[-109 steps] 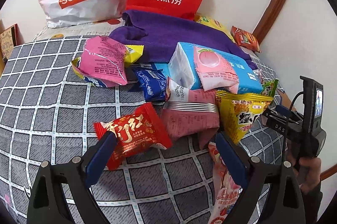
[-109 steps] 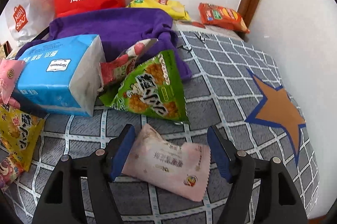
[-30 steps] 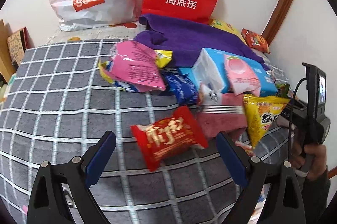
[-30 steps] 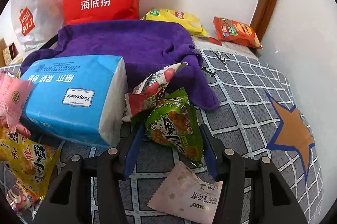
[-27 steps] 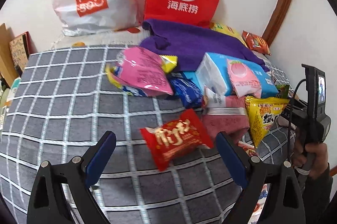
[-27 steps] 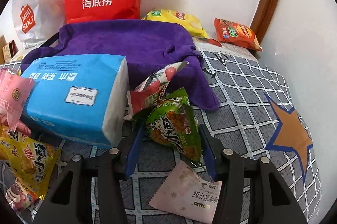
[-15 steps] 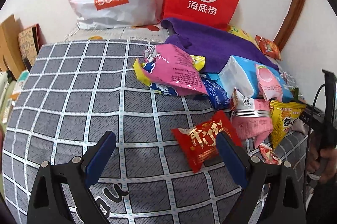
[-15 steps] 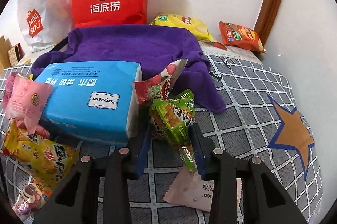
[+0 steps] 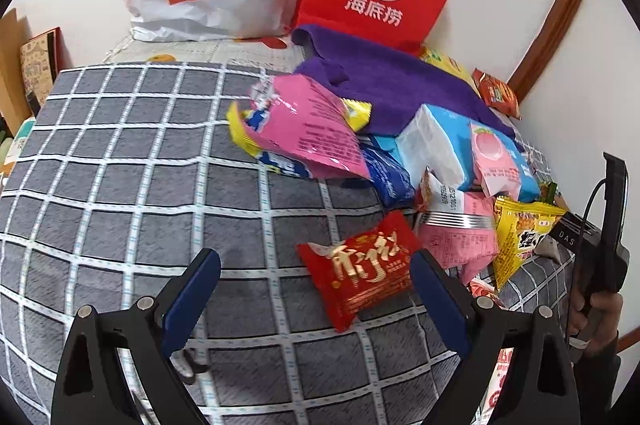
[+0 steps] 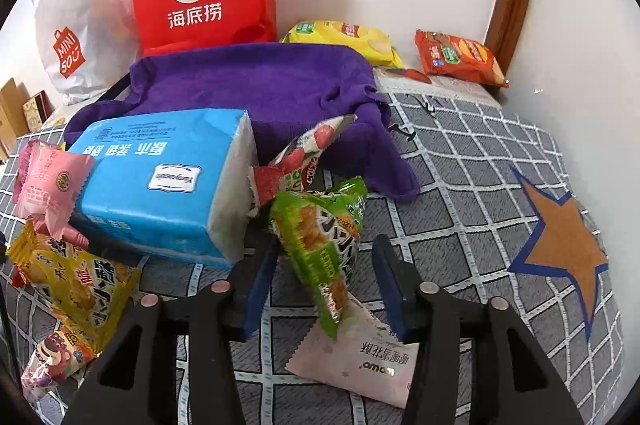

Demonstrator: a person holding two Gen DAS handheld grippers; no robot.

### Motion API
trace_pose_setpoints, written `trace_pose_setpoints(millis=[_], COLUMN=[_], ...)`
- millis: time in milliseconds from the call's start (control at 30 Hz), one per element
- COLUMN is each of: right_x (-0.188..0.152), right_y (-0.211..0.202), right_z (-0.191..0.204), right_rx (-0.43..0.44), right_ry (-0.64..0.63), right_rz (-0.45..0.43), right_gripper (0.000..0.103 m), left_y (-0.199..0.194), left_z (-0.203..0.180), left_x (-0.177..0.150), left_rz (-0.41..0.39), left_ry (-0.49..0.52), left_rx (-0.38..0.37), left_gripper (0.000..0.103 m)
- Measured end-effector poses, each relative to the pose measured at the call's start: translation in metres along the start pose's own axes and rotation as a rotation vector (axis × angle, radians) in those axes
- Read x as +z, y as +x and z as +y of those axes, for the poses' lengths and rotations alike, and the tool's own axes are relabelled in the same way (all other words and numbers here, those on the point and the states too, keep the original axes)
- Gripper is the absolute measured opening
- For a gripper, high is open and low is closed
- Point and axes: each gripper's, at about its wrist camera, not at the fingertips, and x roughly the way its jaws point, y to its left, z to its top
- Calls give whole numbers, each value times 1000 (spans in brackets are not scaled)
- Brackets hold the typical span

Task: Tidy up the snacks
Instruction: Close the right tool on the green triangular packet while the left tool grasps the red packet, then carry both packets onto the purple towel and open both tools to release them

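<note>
The left gripper (image 9: 314, 285) is hovering over the grey checked bedcover (image 9: 120, 185) with its jaws spread wide and nothing between the pads; the red snack packet (image 9: 360, 261) is lying flat just inside its right finger, at the near edge of the snack pile.

Further right, the blue tissue pack (image 10: 168, 181) is sitting against the purple towel (image 10: 256, 85), with a yellow snack bag (image 10: 76, 281) at its near corner.

The right gripper (image 10: 324, 281) is working on the green snack bag (image 10: 320, 233). Its jaws have just been opening, and the bag is standing crumpled between them, close to the left pad while the right pad is standing clear of it, so I judge nothing is really gripped at present. A pale pink wafer packet (image 10: 356, 365) is lying underneath.

To do this step well, the right hand is probably best closing again lower on the bag's body rather than on its slippery tail, squarely across the pads, before lifting it clear of the strawberry wrapper (image 10: 296, 161) leaning behind it. The bag is soft and air-filled, so a light squeeze is likely enough.
</note>
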Motion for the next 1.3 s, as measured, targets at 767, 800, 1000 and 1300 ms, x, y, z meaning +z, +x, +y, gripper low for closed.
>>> trace_pose_setpoints(millis=[767,800,1000,1300], right_x=[3,2,-4,-17], right_y=[-10,-14,-42,-83], right_z=[-14,-16,-23,-10], right_rx=[49,48,57,89], right_ry=[3,7,25,-5], right_rz=[-36,-41,-72,-97], right_gripper=[49,49,49,49], left_y=[25,23,9,-28], left_z=[-42,-41,-41,-49], left_x=[-4,-5,-10,-22], left_rz=[34,33,36,8], left_ry=[136,130,107,96], left_rx=[96,89,71,51], left_gripper=[73,71,66,65])
